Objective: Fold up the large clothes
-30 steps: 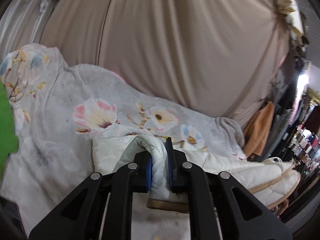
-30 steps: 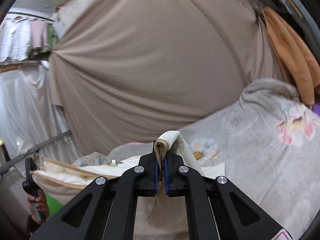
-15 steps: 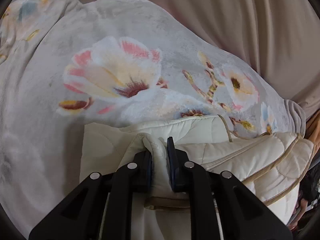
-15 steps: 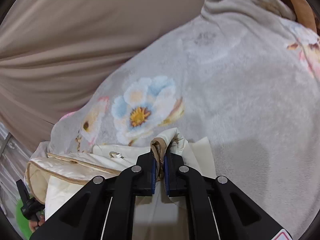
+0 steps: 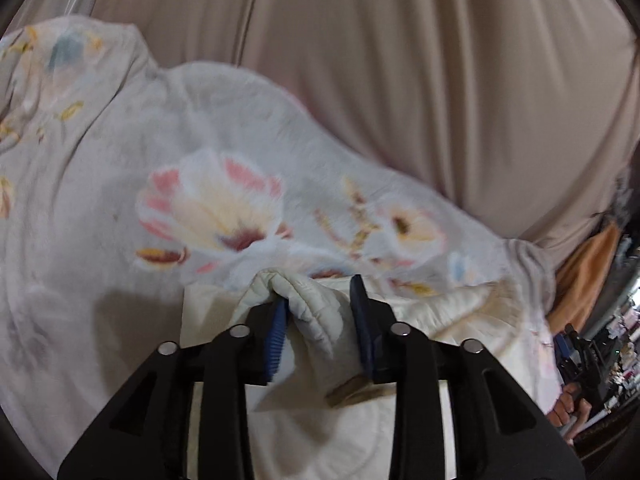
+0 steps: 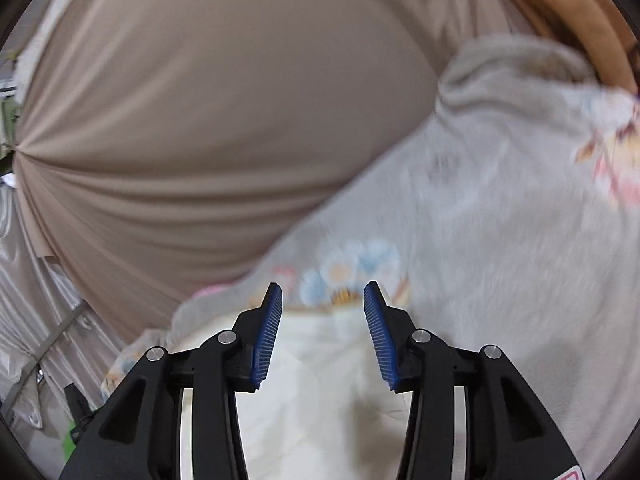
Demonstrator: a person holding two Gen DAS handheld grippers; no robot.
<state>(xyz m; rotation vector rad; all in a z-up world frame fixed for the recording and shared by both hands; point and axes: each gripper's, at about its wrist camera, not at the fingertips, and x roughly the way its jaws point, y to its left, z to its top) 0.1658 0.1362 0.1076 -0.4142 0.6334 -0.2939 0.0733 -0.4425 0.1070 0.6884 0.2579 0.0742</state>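
A cream quilted garment (image 5: 440, 312) with tan trim lies folded on a grey floral blanket (image 5: 120, 200). My left gripper (image 5: 318, 292) sits low over it with its jaws opening. A puffy fold of the garment still stands between them, leaning on the left pad (image 5: 276, 332) and apart from the right one. In the right wrist view my right gripper (image 6: 323, 286) is also opening, with nothing between its blue pads (image 6: 266, 332). The cream garment (image 6: 320, 360) lies just below and ahead of it.
A beige curtain (image 5: 400, 80) hangs close behind the blanket (image 6: 480, 240), and an orange cloth (image 5: 588, 272) hangs at the far right. A hand (image 5: 568, 404) holding the other gripper shows at the right edge of the left wrist view.
Both grippers came down toward the blanket with the garment's edge, then their jaws parted. The right one let go of the tan-trimmed edge. The left one loosened around the fold.
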